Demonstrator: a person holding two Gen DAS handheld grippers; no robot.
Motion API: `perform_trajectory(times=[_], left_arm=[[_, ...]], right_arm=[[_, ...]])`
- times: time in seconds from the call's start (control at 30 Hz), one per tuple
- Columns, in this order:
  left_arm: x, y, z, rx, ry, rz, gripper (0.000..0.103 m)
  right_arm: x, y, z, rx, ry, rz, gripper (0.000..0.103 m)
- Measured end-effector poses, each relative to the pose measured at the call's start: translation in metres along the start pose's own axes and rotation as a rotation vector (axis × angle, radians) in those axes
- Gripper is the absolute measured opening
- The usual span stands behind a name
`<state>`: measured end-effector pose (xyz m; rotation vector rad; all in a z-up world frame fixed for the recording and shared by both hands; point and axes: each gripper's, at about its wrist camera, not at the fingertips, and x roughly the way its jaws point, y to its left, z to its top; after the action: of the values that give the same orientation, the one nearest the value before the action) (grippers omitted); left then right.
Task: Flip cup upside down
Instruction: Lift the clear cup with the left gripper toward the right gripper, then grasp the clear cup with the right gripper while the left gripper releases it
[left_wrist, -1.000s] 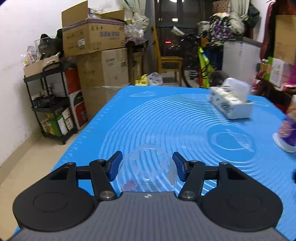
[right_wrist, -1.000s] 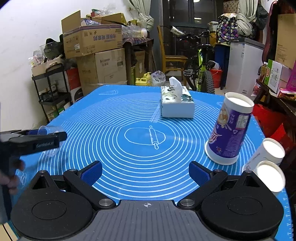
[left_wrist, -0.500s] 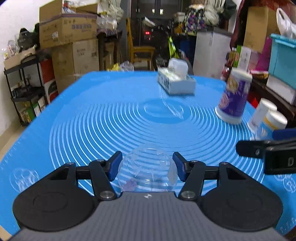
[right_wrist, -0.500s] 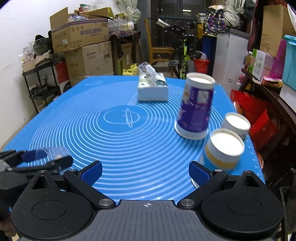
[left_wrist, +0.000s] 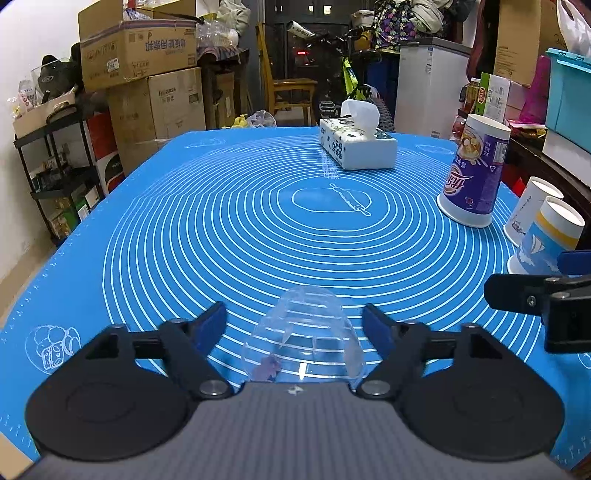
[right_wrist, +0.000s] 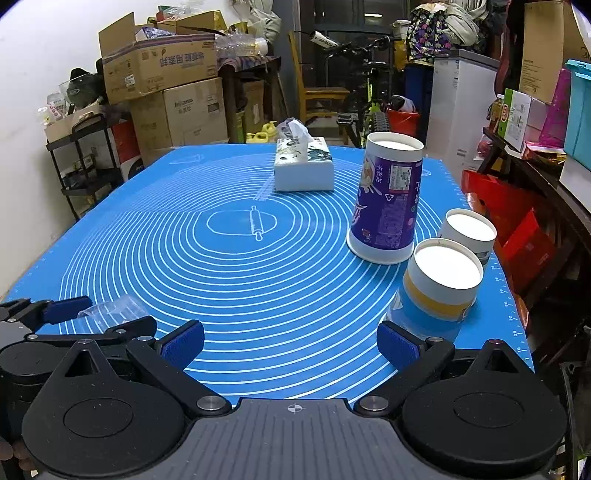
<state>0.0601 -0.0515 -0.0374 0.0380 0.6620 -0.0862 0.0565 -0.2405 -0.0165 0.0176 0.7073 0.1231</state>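
A clear plastic cup (left_wrist: 303, 339) stands upside down on the blue mat (left_wrist: 229, 221), wide rim down, between my left gripper's fingers. My left gripper (left_wrist: 295, 325) is open, with a gap between each blue pad and the cup wall. The cup also shows in the right wrist view (right_wrist: 110, 310) at the far left, between the left gripper's fingers (right_wrist: 66, 305). My right gripper (right_wrist: 291, 341) is open and empty, low over the mat's near right part. Its finger (left_wrist: 524, 299) shows at the right edge of the left wrist view.
A tall purple paper cup (right_wrist: 386, 201) and two smaller paper cups (right_wrist: 441, 282) (right_wrist: 467, 232) stand upside down at the mat's right side. A tissue box (right_wrist: 304, 166) sits at the far middle. Cardboard boxes, a shelf and a bicycle stand beyond the table.
My left gripper has opened and let go of the cup, which now stands on the mat. Both grippers have swung to face the table's length and moved closer together.
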Motion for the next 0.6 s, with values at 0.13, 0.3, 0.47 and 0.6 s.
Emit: perform_trajectory(times=[0.13,0.3,0.47,0.6], left_arm=[[-0.002,-0.001,0.001,0.008,0.001,0.019,0.095],[-0.002,0.000,0.001,0.005,0.011,0.030,0.096],[-0.007,0.000,0.002,0.009,0.004,0.022,0.096],[-0.016,0.000,0.005,0.002,0.002,0.011,0.096]], right_arm=[[0.000,0.000,0.000,-0.001,-0.002,0.000,0.099],[0.000,0.000,0.000,0.000,-0.001,0.000,0.099],[-0.001,0.002,0.001,0.001,-0.002,-0.001,0.099],[-0.005,0.003,0.004,-0.001,-0.010,0.004,0.099]])
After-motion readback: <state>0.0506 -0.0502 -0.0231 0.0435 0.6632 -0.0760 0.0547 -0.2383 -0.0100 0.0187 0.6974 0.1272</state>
